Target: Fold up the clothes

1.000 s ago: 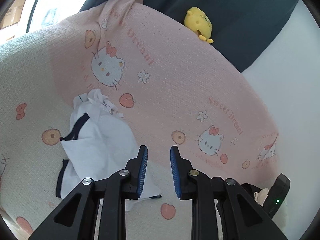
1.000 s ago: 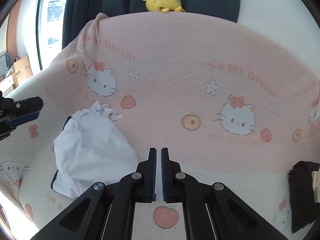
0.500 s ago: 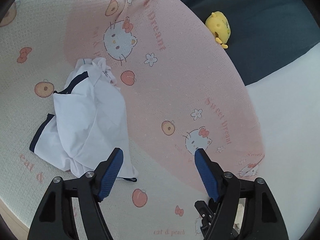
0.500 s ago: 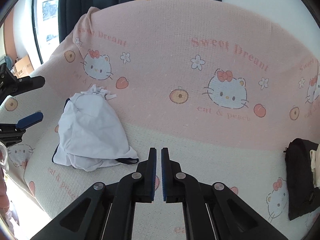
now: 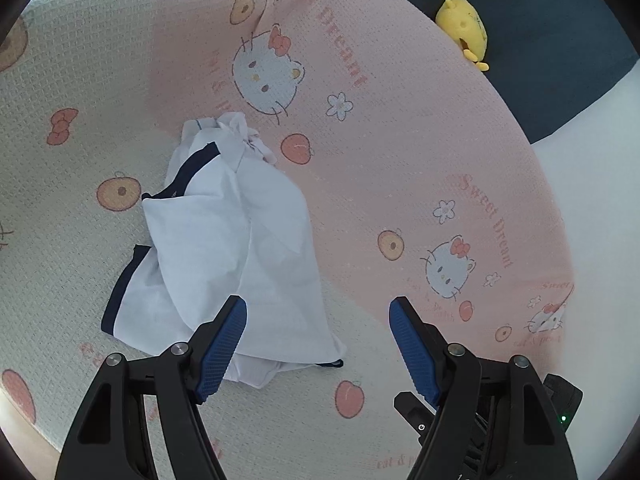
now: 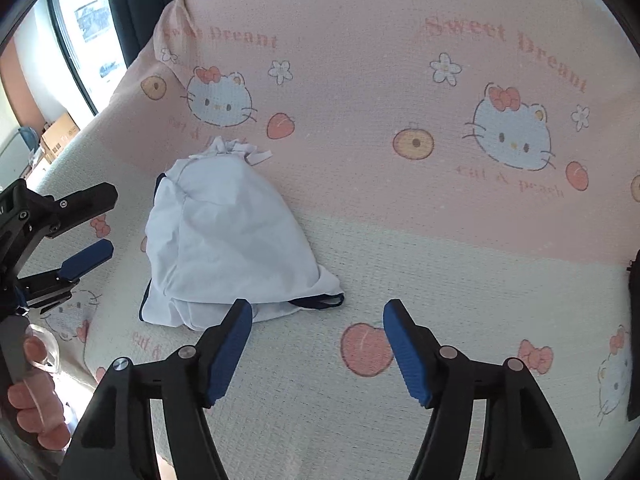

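A crumpled white garment with dark navy trim (image 5: 232, 248) (image 6: 228, 236) lies in a heap on a sofa covered by a pink and cream cartoon-cat blanket (image 5: 400, 160) (image 6: 440, 240). My left gripper (image 5: 318, 320) hovers open just above the heap's near edge, nothing between its blue pads. In the right wrist view my right gripper (image 6: 318, 318) has its jaws opening wide, nothing between them, the garment's navy hem just beyond its left finger. The left gripper (image 6: 86, 226) also shows at that view's left edge, held by a person's hand (image 6: 34, 404).
A yellow plush toy (image 5: 462, 30) rests on the sofa's back against a dark curtain. A dark object (image 6: 634, 336) lies at the sofa's right end. A window and cardboard boxes (image 6: 60, 136) are beyond the left armrest.
Both grippers dropped toward the seat and tilted down, so the garment looms larger. The left jaws spread early on and stayed wide. The right jaws, shut half a second ago, now stand wide.
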`<state>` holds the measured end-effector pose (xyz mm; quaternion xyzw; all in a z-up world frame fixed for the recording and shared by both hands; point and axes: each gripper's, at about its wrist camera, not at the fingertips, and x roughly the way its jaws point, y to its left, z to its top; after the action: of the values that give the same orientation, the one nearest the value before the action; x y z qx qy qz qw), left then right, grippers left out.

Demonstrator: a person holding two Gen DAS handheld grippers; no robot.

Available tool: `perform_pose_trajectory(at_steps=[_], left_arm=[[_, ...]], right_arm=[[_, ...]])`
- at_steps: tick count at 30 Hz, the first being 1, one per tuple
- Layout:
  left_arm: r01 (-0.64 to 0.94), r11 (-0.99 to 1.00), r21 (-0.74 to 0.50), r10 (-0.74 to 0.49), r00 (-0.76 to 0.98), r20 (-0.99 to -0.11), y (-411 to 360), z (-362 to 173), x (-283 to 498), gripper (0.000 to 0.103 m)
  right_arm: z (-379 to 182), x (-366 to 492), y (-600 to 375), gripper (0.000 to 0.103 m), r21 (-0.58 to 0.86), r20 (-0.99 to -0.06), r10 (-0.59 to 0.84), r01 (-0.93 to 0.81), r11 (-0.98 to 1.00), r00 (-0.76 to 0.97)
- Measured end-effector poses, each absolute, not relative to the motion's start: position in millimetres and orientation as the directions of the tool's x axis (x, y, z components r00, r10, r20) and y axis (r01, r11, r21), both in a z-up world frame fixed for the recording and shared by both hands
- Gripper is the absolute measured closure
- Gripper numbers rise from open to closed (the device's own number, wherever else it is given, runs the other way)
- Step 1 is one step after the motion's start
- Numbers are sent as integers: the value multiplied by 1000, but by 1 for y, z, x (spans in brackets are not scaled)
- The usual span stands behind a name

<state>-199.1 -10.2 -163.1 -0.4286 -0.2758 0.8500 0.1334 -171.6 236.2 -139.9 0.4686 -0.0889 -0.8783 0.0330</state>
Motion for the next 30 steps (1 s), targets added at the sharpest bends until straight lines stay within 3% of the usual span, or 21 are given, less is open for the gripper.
perform_pose_trajectory(at_steps=[18,28,30], left_arm=[[95,-877,-471,370,-492,-788,-46,-227,-236,31],[135,-879,-458,356,-454,-817,-49,-261,-249,31],[151,-868,-474,367,-448,-815,-51,-268,-251,31]], right_arm=[[-200,-236,197,35,375,-860,-286,-144,-916,-422],[-256,-240,205,35,585,-800,-460,-327,-742,-385],[-265,-241,206,30,633,-768,-498,-351,-690,-403]])
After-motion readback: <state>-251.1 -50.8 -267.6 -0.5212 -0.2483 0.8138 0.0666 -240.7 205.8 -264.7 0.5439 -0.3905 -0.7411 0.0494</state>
